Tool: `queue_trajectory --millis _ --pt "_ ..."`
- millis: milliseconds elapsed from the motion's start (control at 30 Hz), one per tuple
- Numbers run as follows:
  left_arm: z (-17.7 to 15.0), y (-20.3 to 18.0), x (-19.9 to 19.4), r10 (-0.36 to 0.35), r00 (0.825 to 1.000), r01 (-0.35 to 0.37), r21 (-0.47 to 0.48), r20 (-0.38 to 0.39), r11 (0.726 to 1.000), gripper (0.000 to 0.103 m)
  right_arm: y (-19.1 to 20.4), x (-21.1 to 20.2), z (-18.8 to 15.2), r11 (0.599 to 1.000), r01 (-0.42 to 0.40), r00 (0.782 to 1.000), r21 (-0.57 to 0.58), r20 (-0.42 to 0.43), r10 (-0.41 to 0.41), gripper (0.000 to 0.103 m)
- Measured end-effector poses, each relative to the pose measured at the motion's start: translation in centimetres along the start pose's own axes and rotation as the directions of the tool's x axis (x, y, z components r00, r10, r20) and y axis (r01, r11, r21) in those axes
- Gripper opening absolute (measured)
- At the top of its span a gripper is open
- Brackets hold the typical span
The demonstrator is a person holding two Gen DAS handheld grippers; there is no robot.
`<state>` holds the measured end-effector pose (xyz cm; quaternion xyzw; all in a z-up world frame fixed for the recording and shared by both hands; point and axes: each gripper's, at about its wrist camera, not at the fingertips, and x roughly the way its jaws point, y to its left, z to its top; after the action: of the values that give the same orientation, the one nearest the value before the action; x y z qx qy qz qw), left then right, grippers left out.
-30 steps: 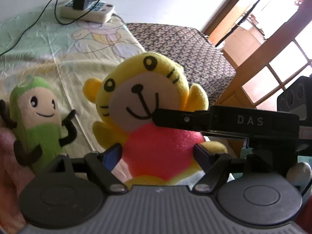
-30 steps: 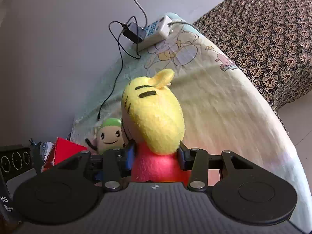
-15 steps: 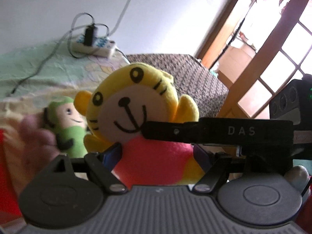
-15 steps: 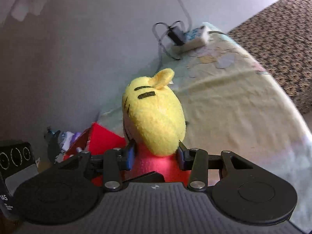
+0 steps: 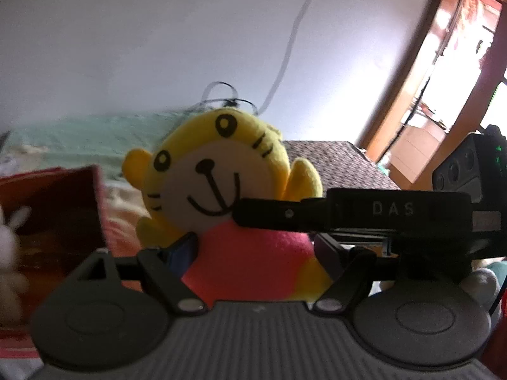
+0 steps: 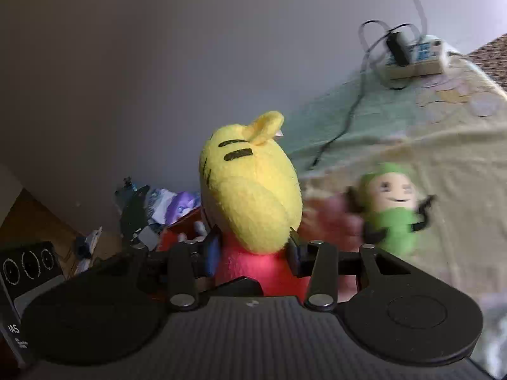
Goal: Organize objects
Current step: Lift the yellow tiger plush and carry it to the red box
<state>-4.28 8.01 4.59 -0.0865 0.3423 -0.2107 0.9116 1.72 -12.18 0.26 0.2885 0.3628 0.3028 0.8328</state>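
A yellow tiger plush (image 5: 218,171) with a pink-red body is held in the air by both grippers. My left gripper (image 5: 253,253) is shut on its pink body from the front. My right gripper (image 6: 253,253) is shut on the same body from the side, where I see the plush's yellow head (image 6: 253,196). The right gripper's black finger (image 5: 285,213) crosses the plush in the left wrist view. A green plush (image 6: 394,202) lies on the bed to the right. A red box (image 5: 54,215) stands at the left.
The bed has a pale green sheet (image 6: 396,120) with a white power strip and cables (image 6: 412,60) by the wall. A patterned brown cover (image 5: 332,164) lies behind. Clutter (image 6: 158,209) sits by the wall at the left. A white bunny toy (image 5: 9,240) shows at the box.
Both grippers have carried the tiger plush up and leftward, away from the green plush; the red box has come into the left wrist view. Both grips are unchanged.
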Motion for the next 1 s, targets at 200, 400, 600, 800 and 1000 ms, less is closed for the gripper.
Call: queue_trajectory --millis 200,400,600,800,1000 --pt "0.4 4.0 -2.1 0.061 0.998 -0.061 -0.01 0.016 0.998 0.079 3.3 4.0 -0.7 1.0 -0.024 1.0 -0.017 -0.019 0.023 0.045" --pt "1.5 8.4 -2.6 0.079 0.997 -0.079 -0.041 -0.002 0.996 0.079 6.1 7.9 -1.1 0.999 0.009 1.0 -0.041 -0.013 -0.01 0.045" --pt "1.2 12.1 -1.8 0.101 0.994 -0.104 -0.047 -0.05 0.994 0.079 7.4 11.5 -1.9 0.994 0.096 0.995 -0.053 0.002 -0.096 0.045" --pt "0.1 15.2 -1.4 0.121 0.987 -0.126 -0.045 -0.102 0.991 0.081 8.1 14.5 -3.1 0.975 0.207 0.977 -0.084 -0.03 -0.21 0.044" --pt "-1.1 16.9 0.0 0.14 0.98 -0.145 -0.029 -0.144 0.989 0.082 8.3 16.6 -3.9 0.951 0.28 0.956 -0.133 -0.056 -0.289 0.044"
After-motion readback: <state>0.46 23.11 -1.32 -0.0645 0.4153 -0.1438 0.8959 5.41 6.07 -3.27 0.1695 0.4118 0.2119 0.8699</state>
